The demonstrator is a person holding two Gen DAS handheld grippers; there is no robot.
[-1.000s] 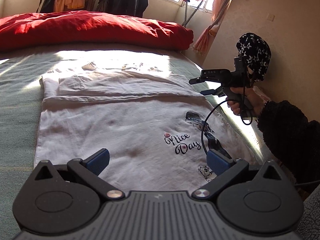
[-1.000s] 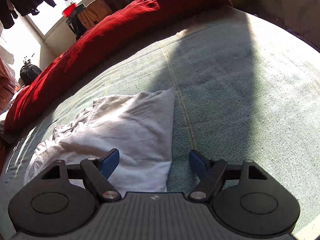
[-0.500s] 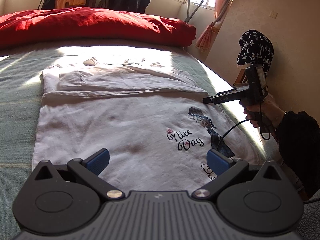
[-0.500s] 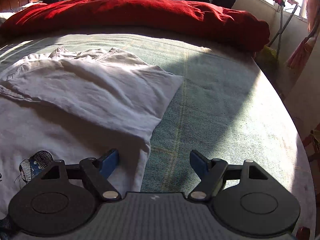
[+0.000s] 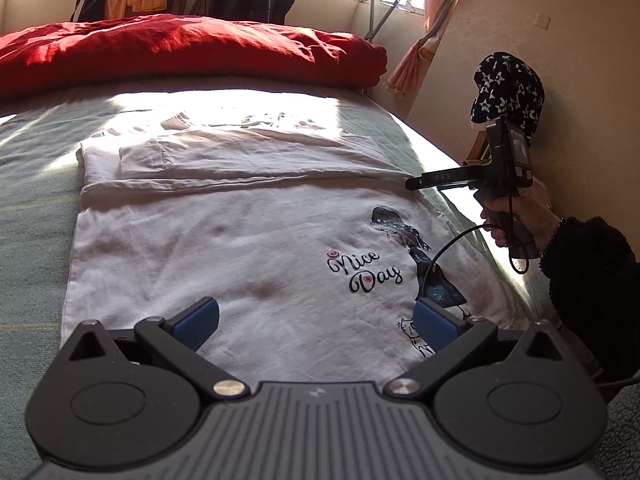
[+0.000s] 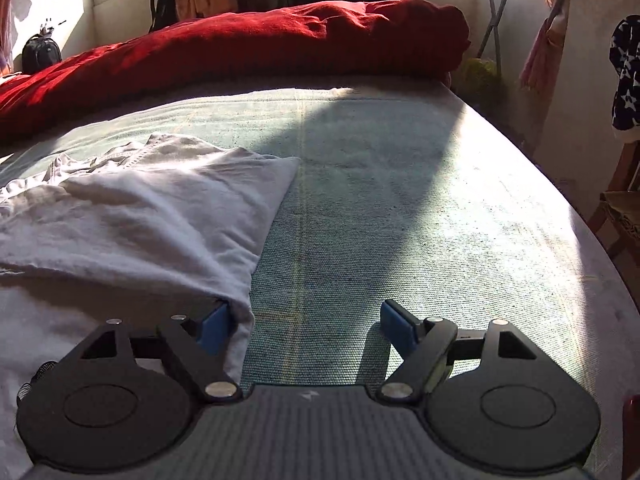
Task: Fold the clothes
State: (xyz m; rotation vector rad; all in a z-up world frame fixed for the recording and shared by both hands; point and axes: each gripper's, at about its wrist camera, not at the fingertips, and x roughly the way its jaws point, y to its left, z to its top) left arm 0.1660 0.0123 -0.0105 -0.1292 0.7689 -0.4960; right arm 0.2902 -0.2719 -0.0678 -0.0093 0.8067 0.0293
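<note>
One white T-shirt point(image 5: 248, 248), two spread tools point(image 5: 316, 320).

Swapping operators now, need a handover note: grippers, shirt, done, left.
Left gripper: jaws open, empty, over the near hem of the white T-shirt.
Right gripper: jaws open, at the shirt's right edge, one finger touching the folded sleeve.
Shirt lies print-up on the green bedspread, red duvet beyond.
Done: sleeves and top look folded in.
Left: probably fold the body and square it up.
</note>
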